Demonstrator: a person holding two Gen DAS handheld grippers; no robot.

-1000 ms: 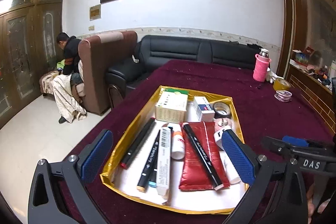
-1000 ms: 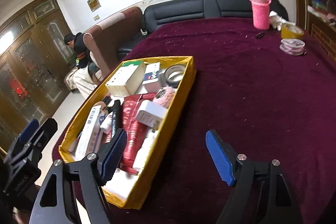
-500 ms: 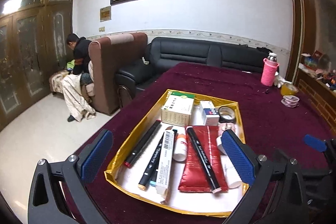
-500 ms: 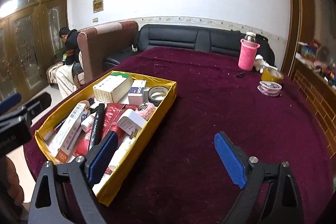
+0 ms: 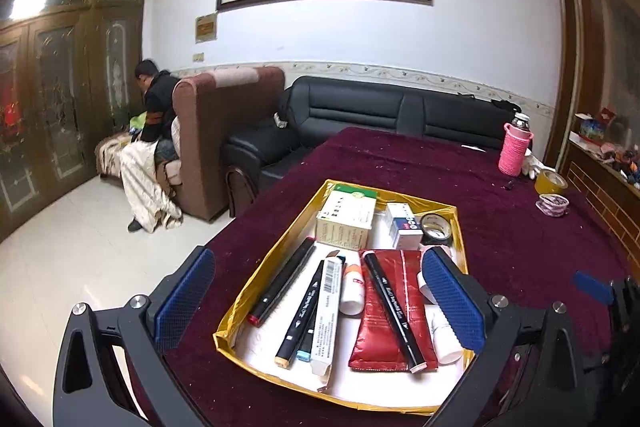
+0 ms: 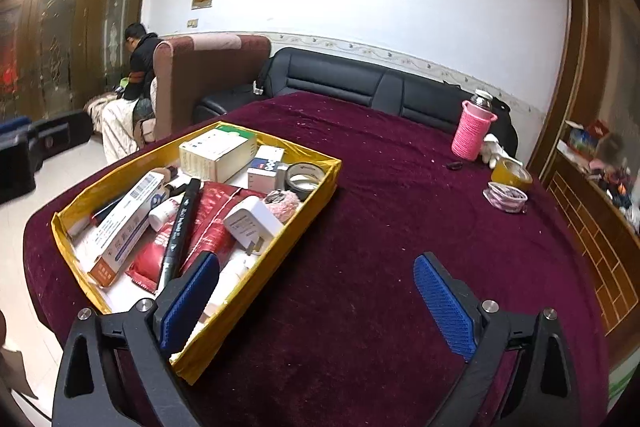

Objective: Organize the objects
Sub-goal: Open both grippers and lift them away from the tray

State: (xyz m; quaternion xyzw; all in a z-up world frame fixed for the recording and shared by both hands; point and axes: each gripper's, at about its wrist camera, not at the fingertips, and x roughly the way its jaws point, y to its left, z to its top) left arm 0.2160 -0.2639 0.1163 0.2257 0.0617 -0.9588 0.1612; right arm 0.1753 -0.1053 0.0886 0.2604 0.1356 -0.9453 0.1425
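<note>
- Yellow tray [image 6: 320,187] sits left of centre in the right wrist view, on the maroon tabletop [image 6: 400,227]. It holds the gathered goods: markers, a red pouch [image 5: 386,307], a long white box [image 6: 124,227], a white charger plug [image 6: 252,223], medicine boxes and a tape roll [image 6: 304,181].
- Right gripper [image 6: 316,303]: jaws wide and finishing their opening, nothing between them, over bare cloth just right of the tray.
- Left gripper [image 5: 316,299]: jaws wide, empty, framing the tray's near end in the lower centre of its view.
- Left out, upper right: pink bottle [image 6: 472,131], yellow tape roll [image 6: 512,175], small pink bundle [image 6: 504,197].
- Judgement: collection looks largely complete; whether those three belong is unclear.
</note>
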